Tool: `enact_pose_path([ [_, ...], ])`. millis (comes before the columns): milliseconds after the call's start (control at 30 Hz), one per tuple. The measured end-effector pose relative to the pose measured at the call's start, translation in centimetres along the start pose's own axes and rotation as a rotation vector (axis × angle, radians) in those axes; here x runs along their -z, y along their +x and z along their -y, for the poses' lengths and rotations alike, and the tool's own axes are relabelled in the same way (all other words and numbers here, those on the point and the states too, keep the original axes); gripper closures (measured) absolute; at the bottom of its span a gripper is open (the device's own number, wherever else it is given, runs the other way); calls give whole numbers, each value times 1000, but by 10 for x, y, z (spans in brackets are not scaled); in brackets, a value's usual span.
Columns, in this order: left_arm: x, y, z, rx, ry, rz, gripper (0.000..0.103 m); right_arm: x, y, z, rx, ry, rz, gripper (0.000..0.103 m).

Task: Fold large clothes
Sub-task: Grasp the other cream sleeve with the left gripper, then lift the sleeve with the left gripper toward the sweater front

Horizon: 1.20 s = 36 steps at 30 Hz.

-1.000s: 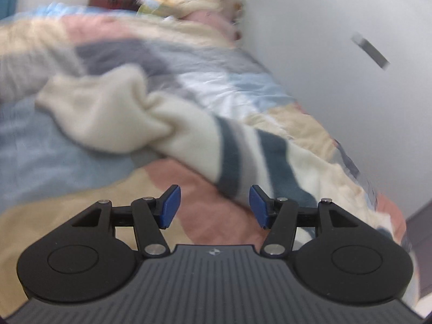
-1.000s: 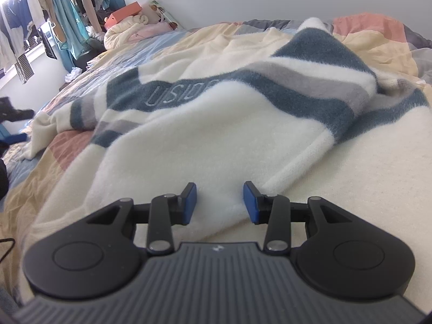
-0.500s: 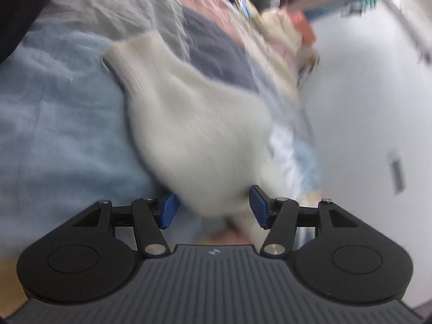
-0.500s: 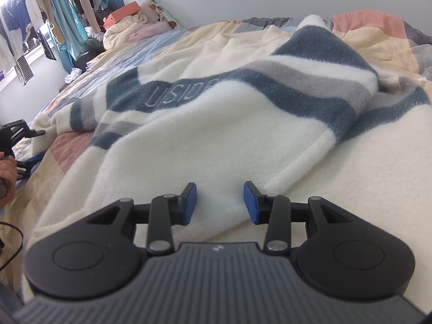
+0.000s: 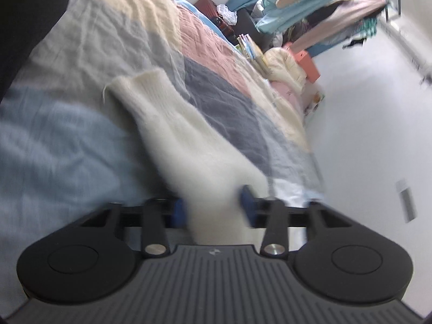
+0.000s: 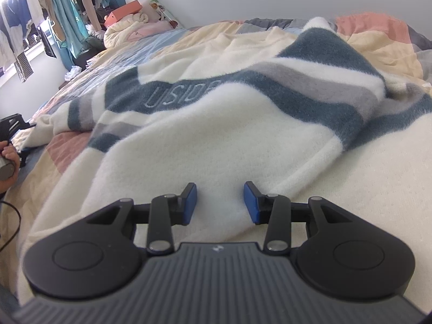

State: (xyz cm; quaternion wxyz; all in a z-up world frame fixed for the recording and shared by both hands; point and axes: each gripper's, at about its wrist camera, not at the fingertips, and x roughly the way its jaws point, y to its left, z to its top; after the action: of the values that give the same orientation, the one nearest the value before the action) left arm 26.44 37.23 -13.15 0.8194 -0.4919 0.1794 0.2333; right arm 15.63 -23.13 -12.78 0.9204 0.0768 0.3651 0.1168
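Note:
A large cream sweater (image 6: pixel 216 135) with dark blue and grey stripes lies spread on the patchwork bedspread (image 6: pixel 378 40). Its cream sleeve (image 5: pixel 172 124) stretches across the bedspread (image 5: pixel 54 140) in the left wrist view. The jaws of my left gripper (image 5: pixel 213 208) are closing, and the sleeve's near part fills the gap between the blue pads, pinched there. In the right wrist view that gripper (image 6: pixel 13 127) shows small at the far left, with a person's hand (image 6: pixel 8 156) on it. My right gripper (image 6: pixel 220 199) hovers open over the sweater's cream body, pads apart above flat fabric.
A white wall (image 5: pixel 364 135) runs along the bed's far side. At the bed's end sit a bundle of cream bedding (image 5: pixel 283 62) and an orange box (image 5: pixel 307 62). Hanging clothes (image 6: pixel 27 27) on a rack stand beyond, by a window.
My left gripper swung from the striped part down along the sleeve, rolled, and its jaws narrowed around the sleeve. The right gripper has not moved.

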Motion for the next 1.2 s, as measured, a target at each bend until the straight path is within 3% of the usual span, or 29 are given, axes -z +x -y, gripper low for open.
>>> enact_pose_path([
  [67,1,-3,3,-18,26,7,85,-1,1,0,2,2,1,61],
  [133,6,-15,11,-28,15,52,88,-2,2,0,3,7,2,61],
  [200,13,-27,35,-37,95,81,89,-3,4,0,5,6,4,61],
  [500,48,-111,145,100,353,176,89,-5,-7,2,-4,59,12,61],
  [833,155,-201,237,230,784,197,89,-5,-57,16,-83,156,102,60],
  [1033,252,-238,260,362,945,76,89,-1,-87,44,-124,268,153,60],
  [1200,348,-238,255,464,1087,-135,89,0,-105,69,-112,343,217,60],
])
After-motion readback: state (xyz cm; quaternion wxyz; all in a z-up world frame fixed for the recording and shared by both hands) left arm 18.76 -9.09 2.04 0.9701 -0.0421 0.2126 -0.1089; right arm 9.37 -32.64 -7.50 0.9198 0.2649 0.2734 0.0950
